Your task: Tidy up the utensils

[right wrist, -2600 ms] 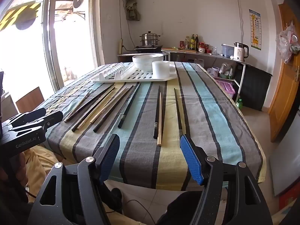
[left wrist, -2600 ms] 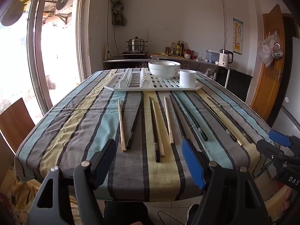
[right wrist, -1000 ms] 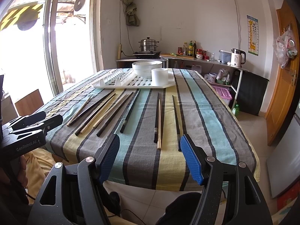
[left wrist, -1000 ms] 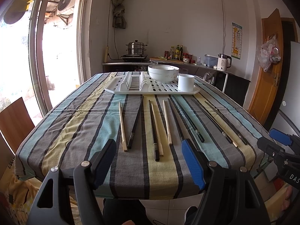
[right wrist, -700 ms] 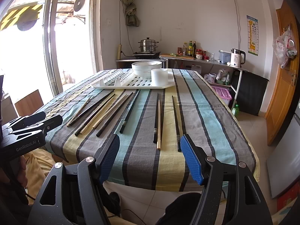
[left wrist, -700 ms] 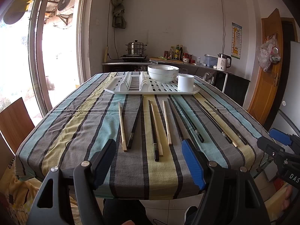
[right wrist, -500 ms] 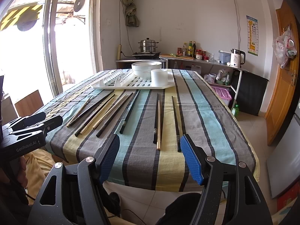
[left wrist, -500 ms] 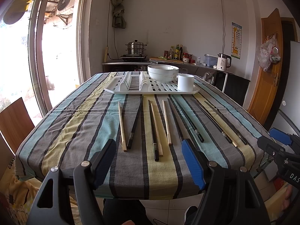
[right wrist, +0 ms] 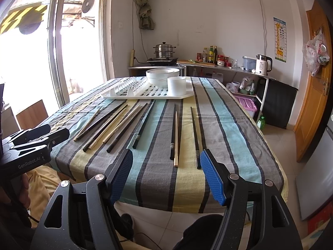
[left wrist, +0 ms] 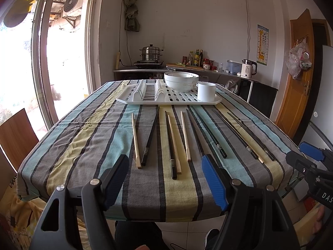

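Several chopsticks lie side by side on the striped tablecloth, some black (left wrist: 150, 135) (right wrist: 143, 124), some pale wood (left wrist: 135, 139) (right wrist: 176, 137). Behind them a white drying rack (left wrist: 145, 100) (right wrist: 133, 94) holds stacked white bowls (left wrist: 181, 81) (right wrist: 162, 77) and a white cup (left wrist: 206, 91) (right wrist: 176, 85). My left gripper (left wrist: 165, 167) is open and empty, just short of the table's near edge. My right gripper (right wrist: 165, 162) is open and empty at the near edge, to the right. Each gripper shows at the side of the other's view.
The table (left wrist: 72, 145) is covered by a striped cloth. A wooden chair (left wrist: 16, 133) stands at its left by the window. A counter with a steamer pot (left wrist: 151, 54), bottles and a kettle (left wrist: 247, 68) runs along the back wall. A door (left wrist: 295, 79) is at right.
Both grippers have risen or tilted slightly since 2.6 s ago, so the table sits a little lower in view. Since half a second ago nothing has visibly moved. Both stay open.
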Demonstrator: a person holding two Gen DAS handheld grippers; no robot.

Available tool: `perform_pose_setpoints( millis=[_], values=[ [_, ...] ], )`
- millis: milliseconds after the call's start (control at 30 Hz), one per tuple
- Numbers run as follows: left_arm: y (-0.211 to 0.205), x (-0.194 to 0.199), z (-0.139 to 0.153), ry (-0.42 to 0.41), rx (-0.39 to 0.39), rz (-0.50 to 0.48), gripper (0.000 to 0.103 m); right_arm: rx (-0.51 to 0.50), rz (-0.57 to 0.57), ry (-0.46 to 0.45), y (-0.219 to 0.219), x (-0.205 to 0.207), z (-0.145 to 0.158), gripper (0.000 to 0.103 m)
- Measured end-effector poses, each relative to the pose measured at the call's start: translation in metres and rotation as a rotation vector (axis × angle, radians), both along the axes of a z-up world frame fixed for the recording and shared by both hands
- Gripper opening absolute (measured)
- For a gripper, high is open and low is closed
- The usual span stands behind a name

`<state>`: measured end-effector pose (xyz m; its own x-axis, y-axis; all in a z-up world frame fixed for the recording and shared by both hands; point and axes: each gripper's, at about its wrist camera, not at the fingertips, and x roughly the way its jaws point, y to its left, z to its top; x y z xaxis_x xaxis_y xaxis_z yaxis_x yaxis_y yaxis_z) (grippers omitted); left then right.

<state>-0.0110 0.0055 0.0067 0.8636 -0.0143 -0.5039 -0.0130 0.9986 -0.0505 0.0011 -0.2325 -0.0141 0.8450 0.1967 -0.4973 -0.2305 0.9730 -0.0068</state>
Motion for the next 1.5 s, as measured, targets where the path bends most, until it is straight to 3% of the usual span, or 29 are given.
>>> perform_pose_setpoints(
  millis=[667, 1067, 1133, 1267, 1500],
  values=[
    [0.0, 0.008, -0.003, 0.013, 0.018, -0.003, 0.075, -0.002, 0.003, 0.006, 0.0, 0.005, 0.001, 0.068],
    [0.016, 0.061, -0.005, 0.121, 0.029, -0.039, 0.075, 0.009, 0.062, 0.044, 0.022, 0.054, 0.004, 0.067],
    [0.019, 0.073, -0.002, 0.132, 0.041, -0.046, 0.075, -0.004, 0.065, 0.052, 0.028, 0.066, 0.004, 0.065],
    [0.026, 0.104, 0.003, 0.169, 0.028, -0.076, 0.073, -0.002, 0.074, 0.115, 0.036, 0.101, 0.002, 0.051],
    [0.03, 0.17, -0.002, 0.287, 0.076, -0.118, 0.055, -0.001, 0.118, 0.225, 0.052, 0.159, 0.001, 0.039]
  ],
)
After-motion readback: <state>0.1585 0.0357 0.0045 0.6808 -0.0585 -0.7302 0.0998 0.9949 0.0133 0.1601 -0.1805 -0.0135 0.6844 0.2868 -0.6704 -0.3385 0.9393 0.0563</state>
